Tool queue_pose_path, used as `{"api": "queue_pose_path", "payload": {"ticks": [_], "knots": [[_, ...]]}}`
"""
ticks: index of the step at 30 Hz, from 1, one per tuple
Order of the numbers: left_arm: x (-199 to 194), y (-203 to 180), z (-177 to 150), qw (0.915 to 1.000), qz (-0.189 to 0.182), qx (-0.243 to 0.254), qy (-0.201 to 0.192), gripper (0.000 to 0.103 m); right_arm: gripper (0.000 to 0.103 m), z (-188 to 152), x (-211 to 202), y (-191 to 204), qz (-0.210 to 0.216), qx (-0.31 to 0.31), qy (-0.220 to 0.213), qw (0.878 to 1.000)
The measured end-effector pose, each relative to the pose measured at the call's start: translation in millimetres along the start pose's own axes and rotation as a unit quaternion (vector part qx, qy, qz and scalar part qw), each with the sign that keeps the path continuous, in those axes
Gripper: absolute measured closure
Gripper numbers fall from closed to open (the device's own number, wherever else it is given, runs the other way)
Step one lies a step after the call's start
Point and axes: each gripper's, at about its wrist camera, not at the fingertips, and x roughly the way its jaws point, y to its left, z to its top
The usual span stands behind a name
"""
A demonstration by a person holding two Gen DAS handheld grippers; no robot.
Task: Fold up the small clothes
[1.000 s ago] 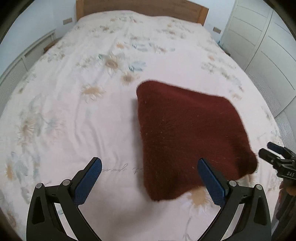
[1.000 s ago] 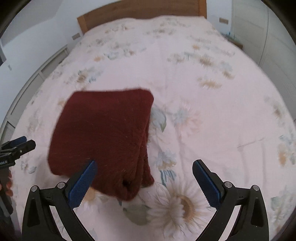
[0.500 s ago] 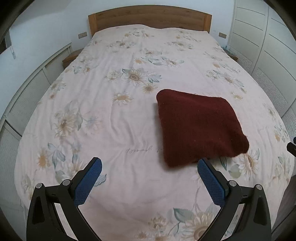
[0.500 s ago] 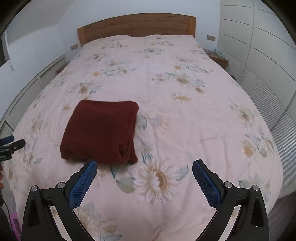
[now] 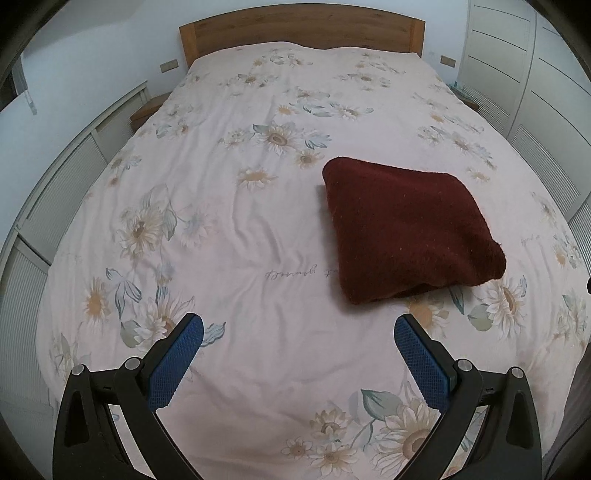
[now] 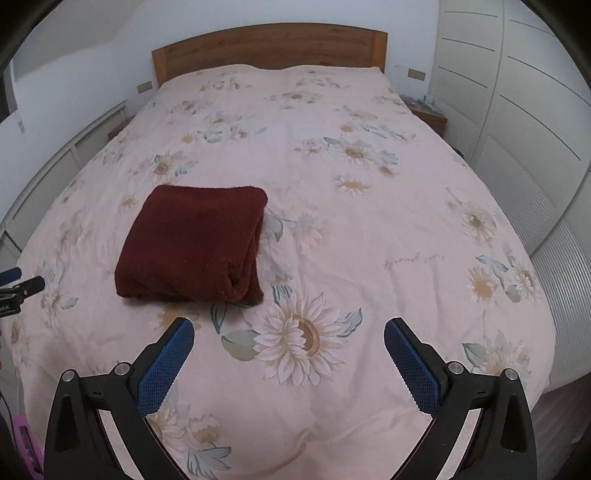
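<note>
A dark red fuzzy garment (image 5: 406, 232) lies folded into a thick square on the floral bedspread (image 5: 240, 229), right of centre in the left wrist view. In the right wrist view the garment (image 6: 192, 243) lies left of centre, its folded layers facing the near right. My left gripper (image 5: 299, 328) is open and empty, held above the bed, near and to the left of the garment. My right gripper (image 6: 288, 332) is open and empty, near and to the right of it. The left gripper's tip also shows at the left edge of the right wrist view (image 6: 18, 284).
The bed has a wooden headboard (image 5: 303, 33) at the far end. White louvred cabinets (image 5: 55, 192) run along the left side and white wardrobe doors (image 6: 517, 110) along the right. A small bedside table (image 6: 428, 110) stands at the far right.
Both grippers have pulled back and up from the garment, so the whole bed shows now. The garment lies still in its folded shape. Both grippers stayed open.
</note>
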Motion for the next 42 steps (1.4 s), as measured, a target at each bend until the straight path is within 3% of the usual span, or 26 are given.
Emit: {"api": "queue_pose_path", "payload": {"ticks": [42], "knots": [[4.6, 11.1, -8.9, 0.9998, 0.007, 0.009, 0.016, 0.001, 0.000, 2.9, 5.2, 3.3, 0.003, -0.009, 0.011, 1.000]]}}
